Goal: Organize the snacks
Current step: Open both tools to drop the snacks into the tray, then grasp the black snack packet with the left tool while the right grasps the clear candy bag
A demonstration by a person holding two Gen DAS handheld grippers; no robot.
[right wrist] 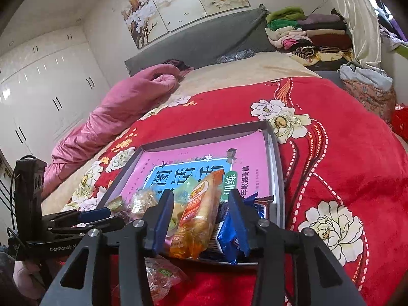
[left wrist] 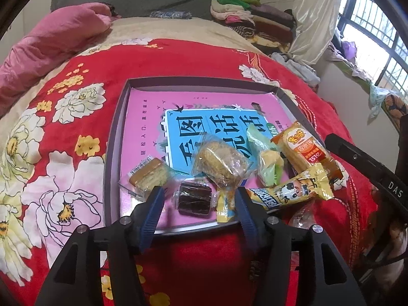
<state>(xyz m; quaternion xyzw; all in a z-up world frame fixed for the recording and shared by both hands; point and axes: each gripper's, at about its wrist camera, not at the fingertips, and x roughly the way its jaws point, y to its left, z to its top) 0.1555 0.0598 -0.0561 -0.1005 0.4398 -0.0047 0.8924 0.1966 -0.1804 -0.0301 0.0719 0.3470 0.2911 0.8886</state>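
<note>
A grey shallow box (left wrist: 116, 137) with a pink and blue book in it lies on the red blanket, and wrapped snacks crowd its near end. My left gripper (left wrist: 199, 192) is open around a dark brown cake (left wrist: 195, 199), its pads clear of the wrapper. Beside the cake lie a layered cake (left wrist: 149, 176), a round pastry (left wrist: 220, 163), a green-wrapped snack (left wrist: 267, 163) and a yellow cow-print packet (left wrist: 288, 193). My right gripper (right wrist: 201, 193) is open, with the orange packet (right wrist: 199, 221) loose between its fingers and a blue packet (right wrist: 228, 239) by the right finger.
The red floral blanket (right wrist: 344, 153) covers the bed. A pink quilt (left wrist: 51, 40) lies on the left and folded clothes (left wrist: 244, 17) are stacked at the headboard. A clear snack bag (right wrist: 163, 278) lies on the blanket in front of the box. White wardrobes (right wrist: 46, 89) stand on the left.
</note>
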